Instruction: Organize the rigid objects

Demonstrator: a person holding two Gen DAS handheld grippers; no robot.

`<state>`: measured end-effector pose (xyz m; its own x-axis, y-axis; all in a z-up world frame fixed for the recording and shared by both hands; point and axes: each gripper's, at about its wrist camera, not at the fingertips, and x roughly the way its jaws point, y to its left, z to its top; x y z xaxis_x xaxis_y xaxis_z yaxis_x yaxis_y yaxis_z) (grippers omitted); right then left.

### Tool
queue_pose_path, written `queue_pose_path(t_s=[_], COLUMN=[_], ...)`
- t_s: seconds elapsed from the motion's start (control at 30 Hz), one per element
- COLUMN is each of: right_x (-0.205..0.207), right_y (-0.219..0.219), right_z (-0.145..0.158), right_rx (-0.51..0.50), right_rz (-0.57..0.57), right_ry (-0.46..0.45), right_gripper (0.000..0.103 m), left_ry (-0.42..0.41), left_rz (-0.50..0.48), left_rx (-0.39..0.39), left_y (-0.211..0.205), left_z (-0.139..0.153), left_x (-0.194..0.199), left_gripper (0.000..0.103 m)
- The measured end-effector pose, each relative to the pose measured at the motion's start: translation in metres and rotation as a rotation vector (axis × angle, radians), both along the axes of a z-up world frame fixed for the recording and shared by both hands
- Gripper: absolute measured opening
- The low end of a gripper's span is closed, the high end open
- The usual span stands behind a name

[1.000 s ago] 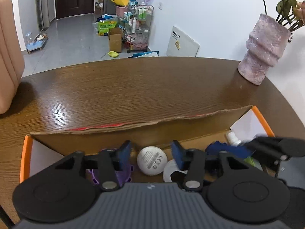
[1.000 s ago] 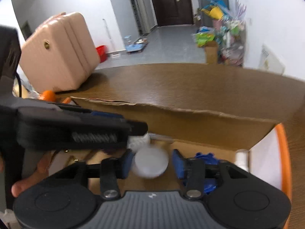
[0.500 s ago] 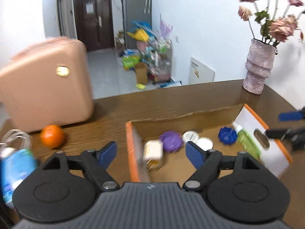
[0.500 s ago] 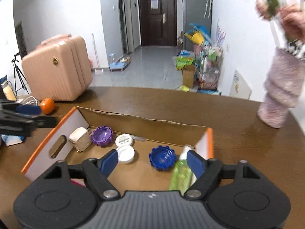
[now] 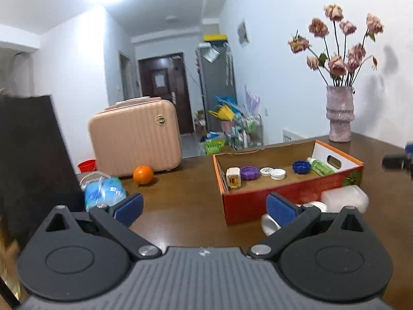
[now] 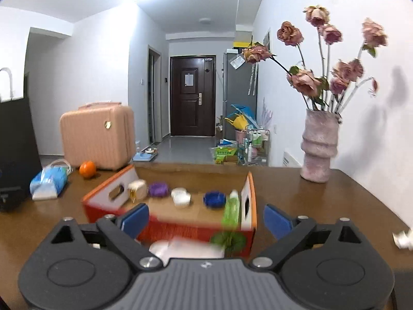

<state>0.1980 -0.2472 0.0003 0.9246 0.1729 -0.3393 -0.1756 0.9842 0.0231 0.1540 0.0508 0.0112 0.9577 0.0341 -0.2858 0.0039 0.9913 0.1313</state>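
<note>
- The dark brown wooden worktop (image 5: 185, 201) carries everything.
- A ribbed pink hard-shell suitcase (image 5: 135, 137) stands at its far left, with a round orange fruit (image 5: 143, 174) just beside it.
- The orange-and-red open cardboard box (image 5: 289, 193) sits mid-worktop.
- Inside it, in a row: a white plug adapter (image 5: 233, 178), a purple screw cap (image 5: 249, 173), two white caps (image 5: 277, 173), a blue screw cap (image 5: 301, 166) and a green plastic bottle (image 5: 320, 166) lying flat.
- The left hand-held gripper (image 5: 204, 208) and the right hand-held gripper (image 6: 206, 219) are spread wide, holding nothing.

Caps (image 5: 273, 173) in box (image 5: 289, 193) on table (image 5: 180, 201)
</note>
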Motion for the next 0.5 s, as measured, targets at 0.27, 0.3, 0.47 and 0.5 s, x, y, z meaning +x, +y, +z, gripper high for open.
queue_pose_path(t_s=[0.27, 0.3, 0.47, 0.5], right_x=[-0.101, -0.111, -0.126, -0.125], right_y=[0.010, 0.009, 0.006, 0.005], right_z=[-0.039, -0.043, -0.049, -0.049], right_rx=[0.008, 0.022, 0.055, 0.047], right_rz=[-0.033, -0.033, -0.019, -0.022], right_ry=[-0.048, -0.045, -0.025, -0.029], right_gripper=[0.098, 0.098, 0.100, 0.100], left_ry=[-0.020, -0.011, 0.031, 0.035], left_rz=[0.032, 0.039, 0.021, 0.011], left_rx=[-0.103, -0.110, -0.061, -0.059], left_y=[0.001, 0.001, -0.015, -0.018], left_z=[-0.040, -0.043, -0.054, -0.055], left_x=[-0.076, -0.079, -0.076, -0.073], left_gripper=[0.103, 0.103, 0.103, 0.103])
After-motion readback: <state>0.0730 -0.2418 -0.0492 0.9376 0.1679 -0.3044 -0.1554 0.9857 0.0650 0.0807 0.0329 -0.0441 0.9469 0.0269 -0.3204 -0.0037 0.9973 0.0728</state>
